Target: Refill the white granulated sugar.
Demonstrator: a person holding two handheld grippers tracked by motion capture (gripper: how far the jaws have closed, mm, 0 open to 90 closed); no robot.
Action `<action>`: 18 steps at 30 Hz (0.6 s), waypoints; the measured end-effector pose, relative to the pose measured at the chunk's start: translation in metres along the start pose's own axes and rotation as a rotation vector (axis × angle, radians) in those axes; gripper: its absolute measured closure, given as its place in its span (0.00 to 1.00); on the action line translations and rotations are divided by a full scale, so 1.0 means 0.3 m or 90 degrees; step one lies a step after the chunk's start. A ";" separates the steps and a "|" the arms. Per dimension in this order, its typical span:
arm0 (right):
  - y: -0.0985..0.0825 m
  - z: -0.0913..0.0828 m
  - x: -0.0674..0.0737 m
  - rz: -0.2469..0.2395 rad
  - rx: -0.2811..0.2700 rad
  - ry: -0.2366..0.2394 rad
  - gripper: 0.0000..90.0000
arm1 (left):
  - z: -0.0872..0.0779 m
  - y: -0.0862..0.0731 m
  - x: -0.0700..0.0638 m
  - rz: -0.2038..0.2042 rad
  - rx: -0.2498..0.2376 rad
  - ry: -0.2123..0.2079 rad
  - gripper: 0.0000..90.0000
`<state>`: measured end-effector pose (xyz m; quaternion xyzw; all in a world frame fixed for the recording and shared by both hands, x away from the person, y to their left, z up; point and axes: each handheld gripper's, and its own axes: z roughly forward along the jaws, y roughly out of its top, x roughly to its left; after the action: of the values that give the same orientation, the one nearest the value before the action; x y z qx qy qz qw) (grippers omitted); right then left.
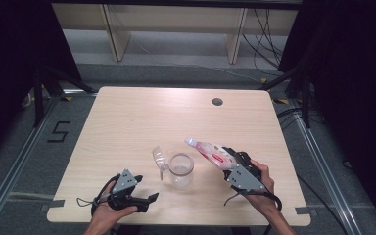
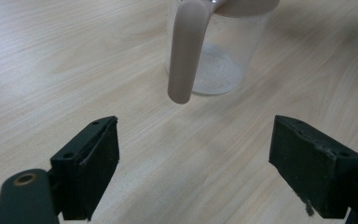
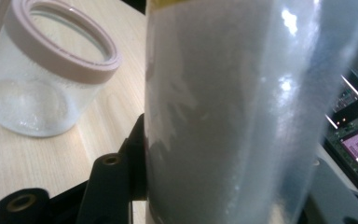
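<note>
The right gripper (image 1: 226,165), clamped on the tilted pouch (image 1: 209,152), points its long axis up-left, just right of the jar (image 1: 181,170); the left gripper (image 1: 147,199), jaws apart, waits nearer.

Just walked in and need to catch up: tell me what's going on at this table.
A person works with a gripper in each hand. The right gripper is shut on a plastic bag of white powder, held tilted above the table with its top end pointing toward an open clear jar. The jar stands upright on the wooden table with a little white powder at its bottom; its lid hangs open at the side. The left gripper is open, near the jar, holding nothing.
</note>
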<state>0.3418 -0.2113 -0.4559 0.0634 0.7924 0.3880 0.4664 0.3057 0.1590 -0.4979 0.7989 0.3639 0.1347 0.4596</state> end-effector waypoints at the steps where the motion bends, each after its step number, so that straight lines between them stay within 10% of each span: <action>1: 0.002 0.001 0.004 -0.023 0.004 -0.001 0.58 | -0.003 0.000 0.004 0.005 0.002 0.004 0.17; 18: 0.007 0.006 0.017 -0.098 0.022 -0.009 0.59 | 0.001 0.002 0.008 0.009 0.002 0.004 0.17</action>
<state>0.3397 -0.2065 -0.4585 0.0130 0.7984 0.3365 0.4992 0.3076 0.1603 -0.4977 0.8016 0.3601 0.1402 0.4561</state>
